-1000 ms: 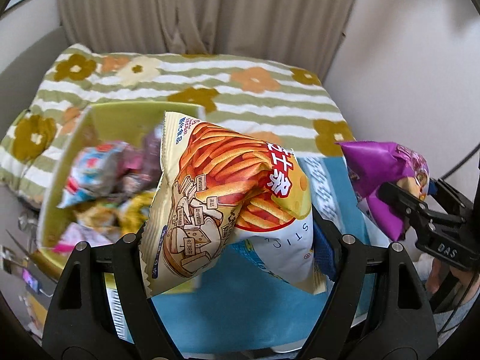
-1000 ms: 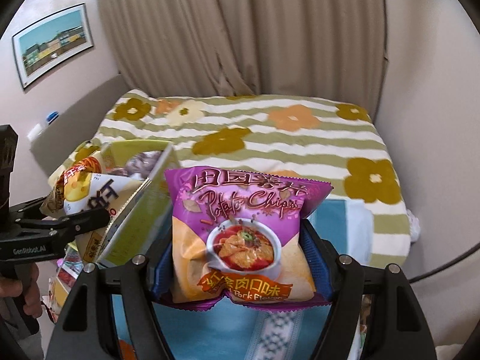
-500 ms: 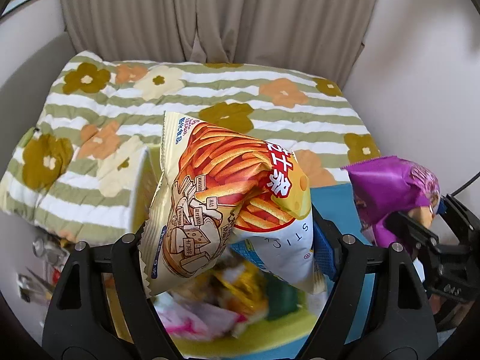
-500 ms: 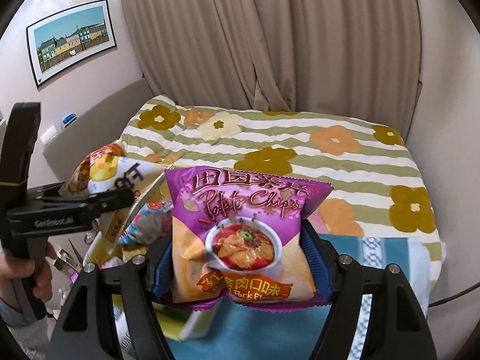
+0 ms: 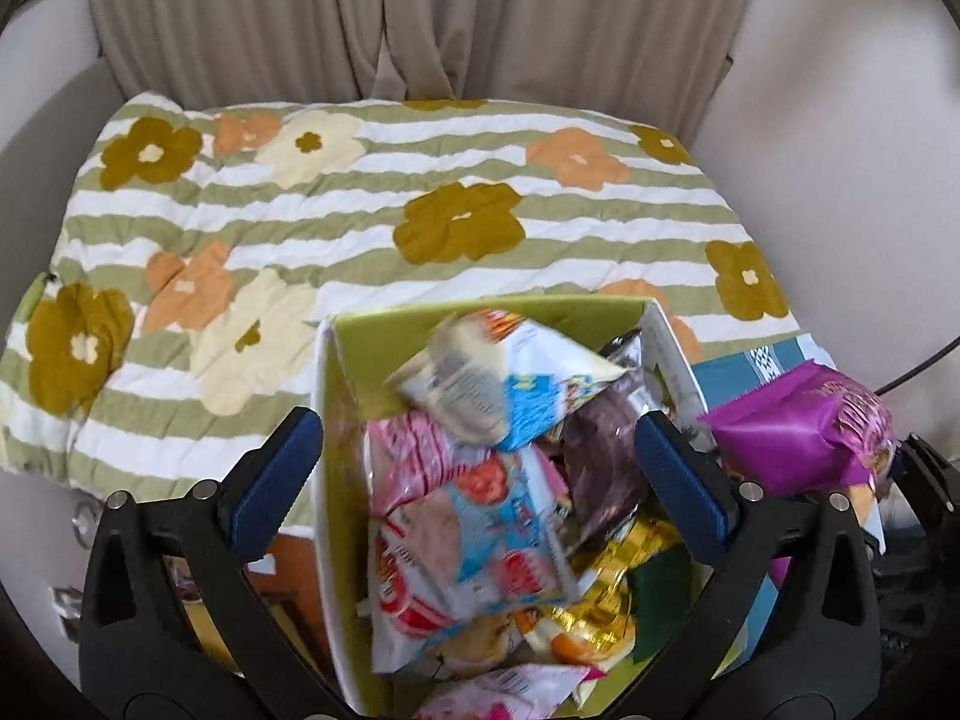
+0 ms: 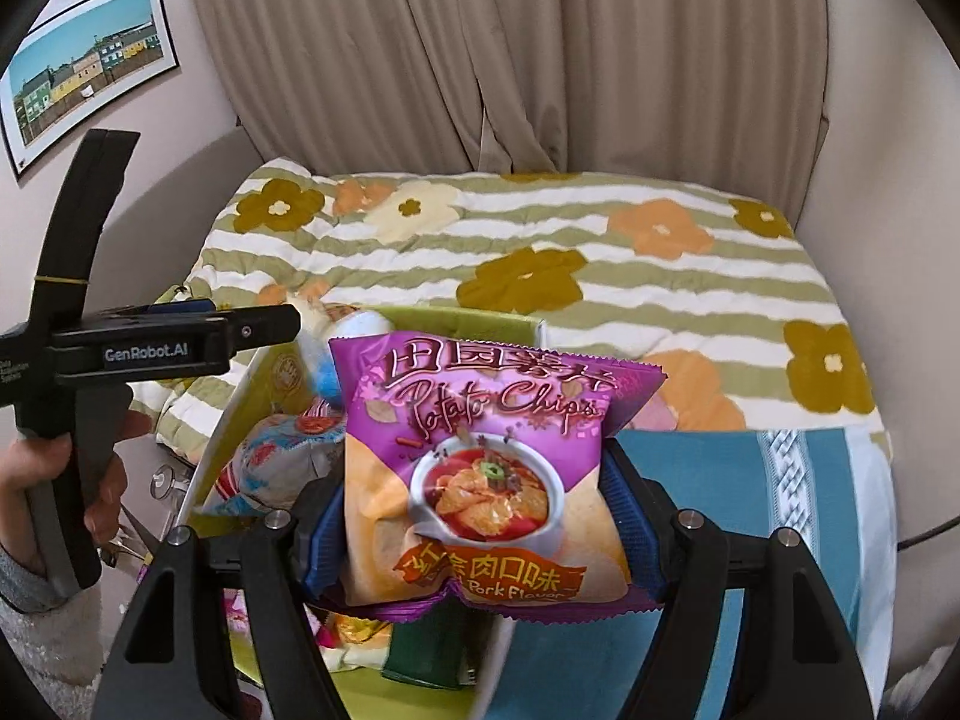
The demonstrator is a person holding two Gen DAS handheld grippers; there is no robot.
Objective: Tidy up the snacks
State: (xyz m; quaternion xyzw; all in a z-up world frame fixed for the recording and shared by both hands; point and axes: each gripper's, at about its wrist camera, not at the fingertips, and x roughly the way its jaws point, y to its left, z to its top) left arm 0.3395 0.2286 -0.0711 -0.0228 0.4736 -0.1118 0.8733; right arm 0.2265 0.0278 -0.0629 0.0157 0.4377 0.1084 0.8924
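My left gripper (image 5: 474, 426) hangs over a white box with a green lining (image 5: 327, 468), its jaws opening wide and its pads touching nothing. The orange-and-white stick-snack bag (image 5: 504, 378) is blurred, free of the pads, and tumbling onto the several snack packets (image 5: 474, 528) in the box. My right gripper (image 6: 474, 498) is shut on a purple potato chips bag (image 6: 480, 456), held upright over the box's right side (image 6: 468, 318). That purple bag (image 5: 798, 438) also shows at the right of the left wrist view. A person's hand (image 6: 36, 480) holds the left gripper (image 6: 264, 324).
A bed with a green-striped floral quilt (image 5: 420, 210) lies behind the box, with beige curtains (image 6: 510, 60) beyond it. A teal cloth (image 6: 720, 480) lies right of the box. A framed picture (image 6: 84, 60) hangs on the left wall. A black cable (image 6: 924, 534) runs at the right.
Both grippers moved over the box, which now sits under them. The left jaws spread wide and the stick-snack bag left them, dropping into the box. The right grip is unchanged.
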